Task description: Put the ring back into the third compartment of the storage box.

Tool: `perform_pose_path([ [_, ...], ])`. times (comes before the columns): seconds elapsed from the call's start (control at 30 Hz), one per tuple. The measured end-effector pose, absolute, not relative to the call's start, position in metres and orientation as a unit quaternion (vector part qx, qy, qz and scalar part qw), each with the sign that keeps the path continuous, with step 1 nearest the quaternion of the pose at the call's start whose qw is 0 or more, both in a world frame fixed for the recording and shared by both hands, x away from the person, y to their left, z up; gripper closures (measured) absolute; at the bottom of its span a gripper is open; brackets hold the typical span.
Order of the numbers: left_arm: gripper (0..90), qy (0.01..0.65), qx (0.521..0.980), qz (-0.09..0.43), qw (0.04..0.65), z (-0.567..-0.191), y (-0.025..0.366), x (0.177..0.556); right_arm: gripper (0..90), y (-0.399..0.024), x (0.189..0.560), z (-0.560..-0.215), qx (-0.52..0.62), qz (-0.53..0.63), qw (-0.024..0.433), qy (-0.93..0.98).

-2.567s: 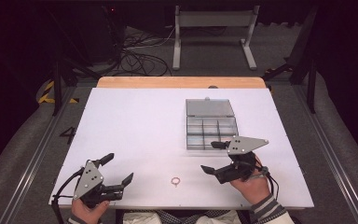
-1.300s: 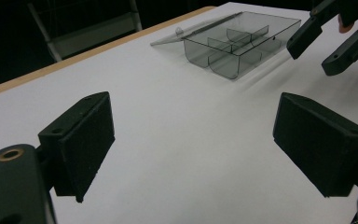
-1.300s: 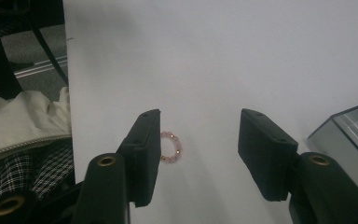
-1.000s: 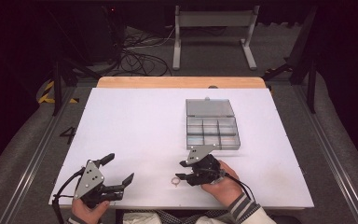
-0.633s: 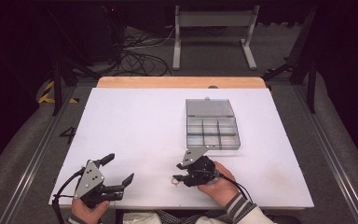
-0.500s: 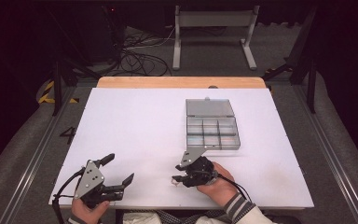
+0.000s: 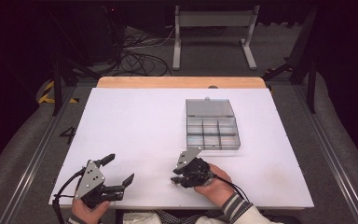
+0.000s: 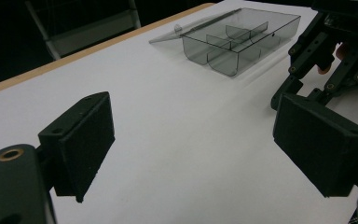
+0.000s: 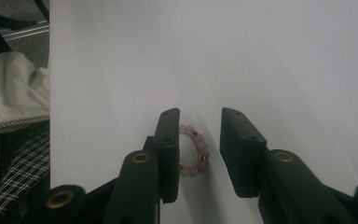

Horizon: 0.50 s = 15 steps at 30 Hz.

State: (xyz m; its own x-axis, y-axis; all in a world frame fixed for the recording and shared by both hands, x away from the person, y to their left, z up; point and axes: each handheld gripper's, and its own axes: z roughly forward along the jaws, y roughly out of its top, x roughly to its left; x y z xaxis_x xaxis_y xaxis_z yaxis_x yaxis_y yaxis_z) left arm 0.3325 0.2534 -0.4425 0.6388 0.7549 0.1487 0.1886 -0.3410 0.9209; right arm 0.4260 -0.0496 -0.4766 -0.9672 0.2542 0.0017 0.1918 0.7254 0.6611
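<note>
Right gripper [image 9: 198, 154] low on the white surface [image 7: 140, 126], fingers part-open around a pink bead bracelet [image 9: 193, 149], left gripper [image 8: 191, 149] wide open, empty, near left

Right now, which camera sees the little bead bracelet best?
The right gripper view: the pink bead bracelet lies on the white table between the right gripper's open jaws. In the high view, that gripper covers it.

The worktop [image 7: 140, 126] is white with a tan wooden edge. The bead ring [image 9: 194, 149] is pink with gold beads. The compartment box [image 7: 212, 126] is smoky grey.
</note>
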Motion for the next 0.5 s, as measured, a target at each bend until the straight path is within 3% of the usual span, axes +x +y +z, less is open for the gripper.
perform_pose_path([
  [0.5,13.2,0.307,0.766,0.291,0.485,-0.4424,0.2531,0.3326,85.8,-0.0459,0.4243,-0.4798,0.113,0.332,0.060,0.935],
])
